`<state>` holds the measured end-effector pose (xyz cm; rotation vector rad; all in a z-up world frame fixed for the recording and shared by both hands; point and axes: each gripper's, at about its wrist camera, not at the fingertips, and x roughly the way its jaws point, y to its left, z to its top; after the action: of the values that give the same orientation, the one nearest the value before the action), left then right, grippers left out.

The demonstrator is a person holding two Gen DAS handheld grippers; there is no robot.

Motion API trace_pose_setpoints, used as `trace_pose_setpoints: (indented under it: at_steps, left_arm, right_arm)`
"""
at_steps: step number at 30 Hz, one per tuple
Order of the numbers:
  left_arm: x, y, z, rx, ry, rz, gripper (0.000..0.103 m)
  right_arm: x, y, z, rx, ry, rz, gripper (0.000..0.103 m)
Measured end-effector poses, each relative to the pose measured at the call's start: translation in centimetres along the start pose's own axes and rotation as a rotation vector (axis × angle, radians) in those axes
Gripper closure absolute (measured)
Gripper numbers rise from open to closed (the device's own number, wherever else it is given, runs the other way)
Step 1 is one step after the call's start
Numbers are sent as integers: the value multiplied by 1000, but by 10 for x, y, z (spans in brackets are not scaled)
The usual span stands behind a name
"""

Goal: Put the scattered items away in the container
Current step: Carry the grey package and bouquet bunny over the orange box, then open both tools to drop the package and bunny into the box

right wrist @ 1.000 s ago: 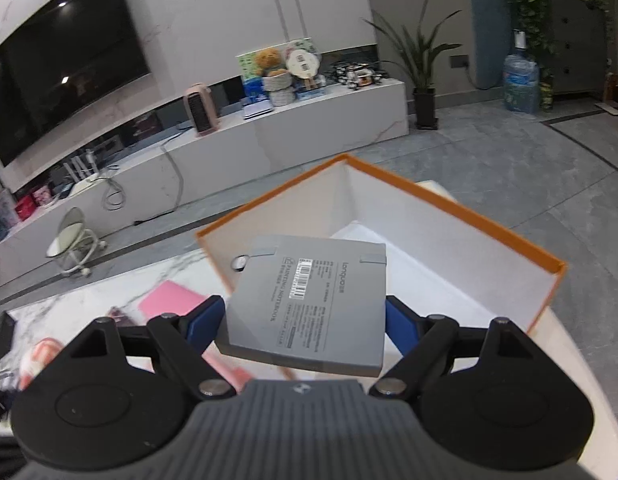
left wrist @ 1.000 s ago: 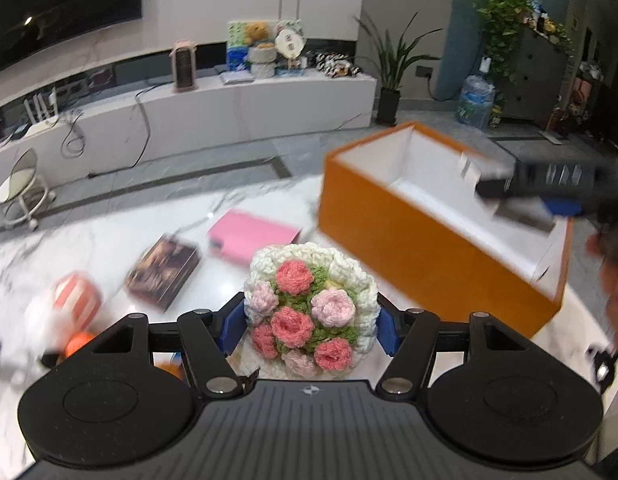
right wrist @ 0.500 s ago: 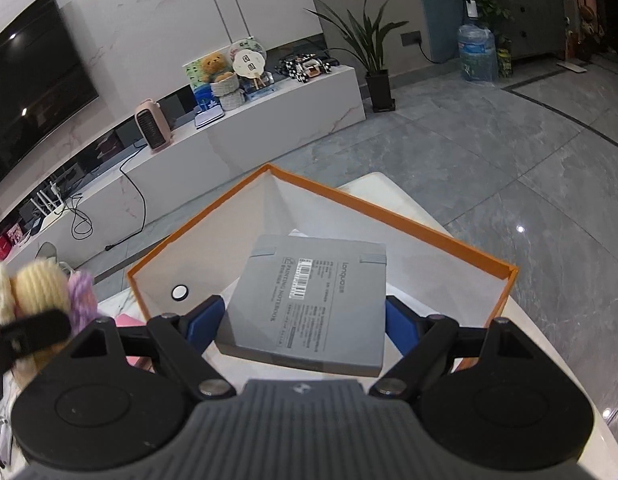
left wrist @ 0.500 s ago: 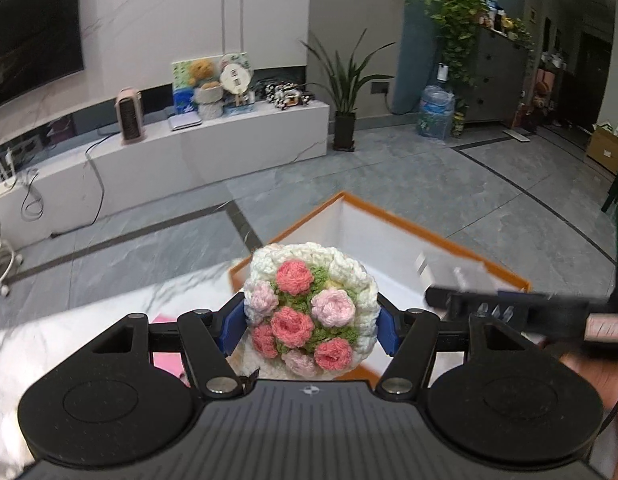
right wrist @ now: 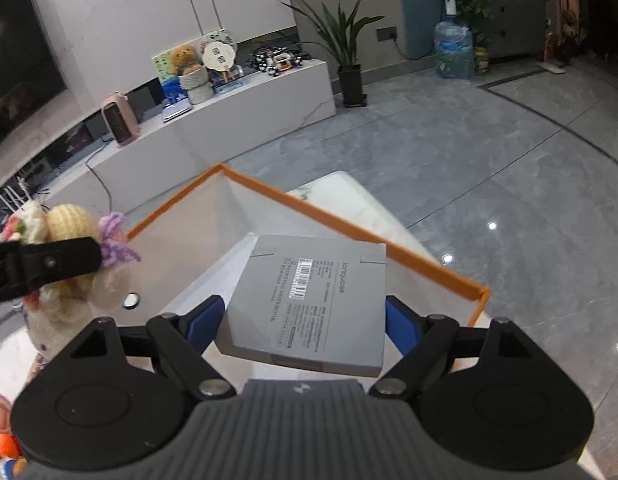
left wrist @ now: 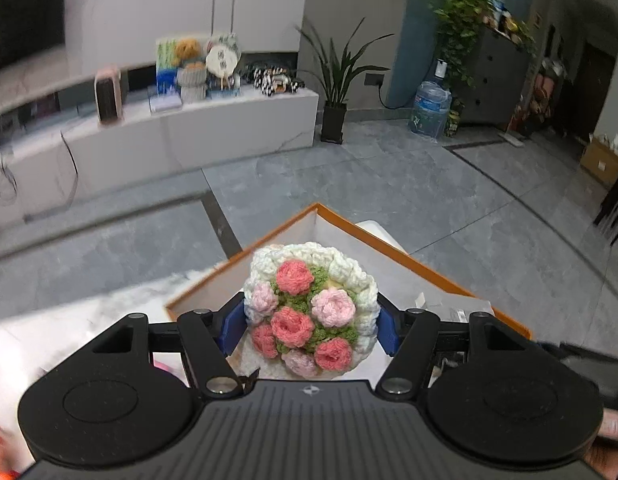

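A: Where's the crochet bouquet (left wrist: 311,312)?
B: Clamped between the left gripper (left wrist: 311,326) pads, flowers facing up, held over the near corner of the orange box (left wrist: 405,254). Not in it yet.
A: And the grey notebook (right wrist: 315,300)?
B: Right gripper (right wrist: 305,320) has it pinched by both side edges, lying flat, barcode label up, above the box's white interior.
A: Box position?
B: On the white marble table (right wrist: 349,196), open top. Small round white thing (right wrist: 131,300) sits on its floor.
A: Anything else?
B: Pink item (left wrist: 165,366) on the table, left of the box.
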<state>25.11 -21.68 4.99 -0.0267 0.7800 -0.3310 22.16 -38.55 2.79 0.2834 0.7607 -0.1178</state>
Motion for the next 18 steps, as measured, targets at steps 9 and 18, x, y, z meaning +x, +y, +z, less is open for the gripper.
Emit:
trace_pose_setpoints:
  at_steps: [9,18]
  left_arm:
    - [56,-1,-4,-93,102,-91,29]
    - [84,-4,-16,-87,211,-116,29]
  right_arm:
    - [21,-5,3,-33,59,-56,17]
    - [35,-7,1,-71,112,-89,17]
